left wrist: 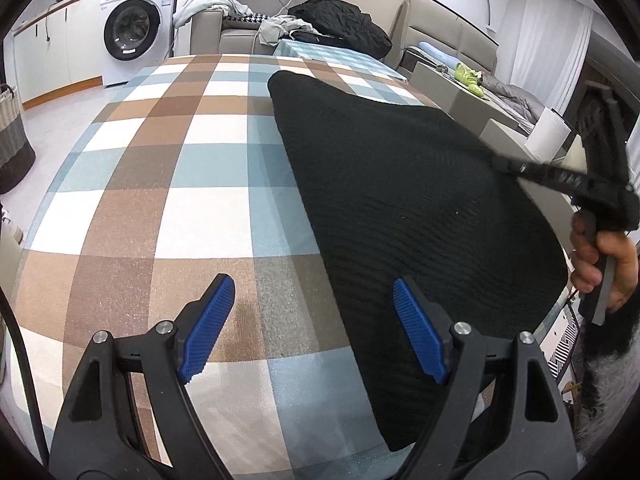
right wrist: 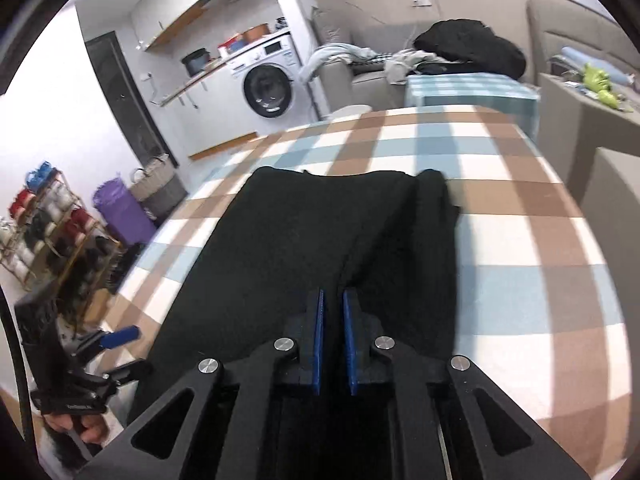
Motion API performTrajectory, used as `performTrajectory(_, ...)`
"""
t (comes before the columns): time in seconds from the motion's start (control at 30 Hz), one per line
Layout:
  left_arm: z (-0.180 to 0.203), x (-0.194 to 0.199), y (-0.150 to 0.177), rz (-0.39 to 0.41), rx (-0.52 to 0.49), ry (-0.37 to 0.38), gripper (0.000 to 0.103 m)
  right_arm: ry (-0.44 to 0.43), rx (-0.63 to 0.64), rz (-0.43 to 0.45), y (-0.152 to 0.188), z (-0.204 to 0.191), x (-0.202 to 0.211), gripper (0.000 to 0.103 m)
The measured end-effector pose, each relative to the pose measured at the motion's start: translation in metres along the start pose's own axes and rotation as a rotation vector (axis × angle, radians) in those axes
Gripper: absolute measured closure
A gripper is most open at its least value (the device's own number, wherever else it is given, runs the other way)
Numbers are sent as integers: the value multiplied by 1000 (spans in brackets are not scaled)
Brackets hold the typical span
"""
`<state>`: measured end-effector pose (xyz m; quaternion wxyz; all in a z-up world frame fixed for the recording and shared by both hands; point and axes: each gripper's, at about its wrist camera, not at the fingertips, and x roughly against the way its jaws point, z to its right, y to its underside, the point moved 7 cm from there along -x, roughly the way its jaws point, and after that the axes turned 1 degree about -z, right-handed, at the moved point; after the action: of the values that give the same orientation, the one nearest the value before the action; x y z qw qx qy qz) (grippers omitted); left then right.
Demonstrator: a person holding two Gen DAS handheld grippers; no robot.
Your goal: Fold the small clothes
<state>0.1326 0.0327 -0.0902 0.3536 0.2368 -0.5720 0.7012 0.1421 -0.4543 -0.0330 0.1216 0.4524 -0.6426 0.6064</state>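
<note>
A black knit garment (left wrist: 400, 184) (right wrist: 300, 232) lies flat on the checked tablecloth (left wrist: 160, 160) (right wrist: 520, 240), with one side folded over as a long strip along its right edge in the right wrist view. My left gripper (left wrist: 313, 282) (right wrist: 128, 352) hovers open at the garment's near left edge, one blue pad over the cloth and the other over bare table. My right gripper (right wrist: 334, 294) (left wrist: 500, 160) sits low on the garment's opposite edge. Its blue pads are nearly together, with a crease of black fabric running into them.
A smaller checked table (left wrist: 340, 54) and a sofa with a black clothes pile (left wrist: 340, 24) stand beyond the far edge. A washing machine (left wrist: 132, 28) is at the back left and a woven basket (left wrist: 12, 136) on the floor. A paper roll (left wrist: 548, 132) stands at the right, a shoe rack (right wrist: 48, 232) at the left.
</note>
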Motion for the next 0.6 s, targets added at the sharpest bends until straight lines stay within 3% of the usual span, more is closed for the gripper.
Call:
performTrajectory(0.1,3,3,1,5,-10,2,23,38,-4,-77,12,7,-15,89)
performTrajectory(0.23,12,2,8,-10,-26,24,23,-64,-104,-79,29,12,0,76)
performTrajectory(0.33,19,-1,18,-30,-50,29,23,-118,-94,-84,47,3,16,75)
performTrajectory(0.37,21,-2,19,-35,-56,31,23,-121,-86,-78,51,1,20,76)
performTrajectory(0.43,24,-1,20,-32,-66,29,23,-70,-19,-47,60,-6,27,94)
performTrajectory(0.53,26,3,22,-25,-66,35,23,-99,-43,25,61,-12,48,97)
performTrajectory(0.6,24,3,25,-34,-54,38,23,-29,-12,-2,68,-8,47,97)
